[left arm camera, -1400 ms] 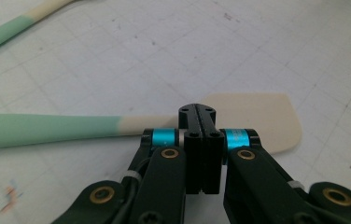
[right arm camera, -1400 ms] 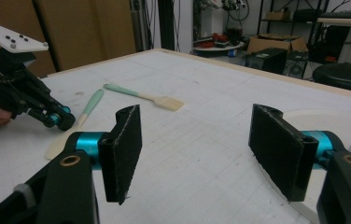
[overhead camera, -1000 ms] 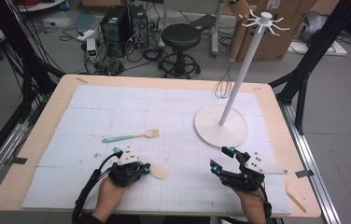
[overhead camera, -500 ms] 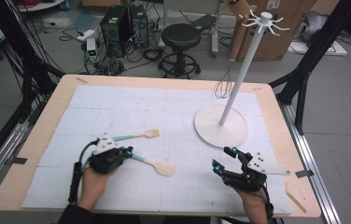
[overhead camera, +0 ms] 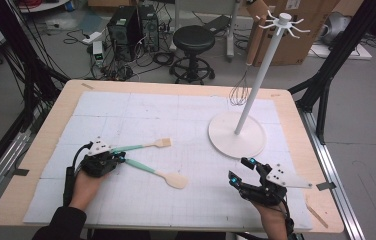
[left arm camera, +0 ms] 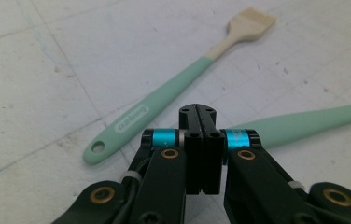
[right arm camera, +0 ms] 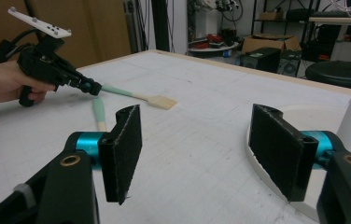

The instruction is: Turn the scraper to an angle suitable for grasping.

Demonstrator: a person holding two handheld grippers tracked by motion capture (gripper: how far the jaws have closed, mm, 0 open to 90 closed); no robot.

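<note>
Left hand-held gripper (overhead camera: 120,159) closed empty between spatula (overhead camera: 160,174) and brush (overhead camera: 143,146); right hand-held gripper (overhead camera: 241,171) apart.

spatula (left arm camera: 304,125): head cut off at right edge | near end hidden behind jaws

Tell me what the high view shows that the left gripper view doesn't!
High view: a white pole stand with a round base, a wire whisk by its pole, the open right tongs. Left gripper view: pale lettering and a hanging hole on the brush handle. Both: the mint-handled beige pastry brush, the mint-handled beige spatula, the shut left tongs.
</note>
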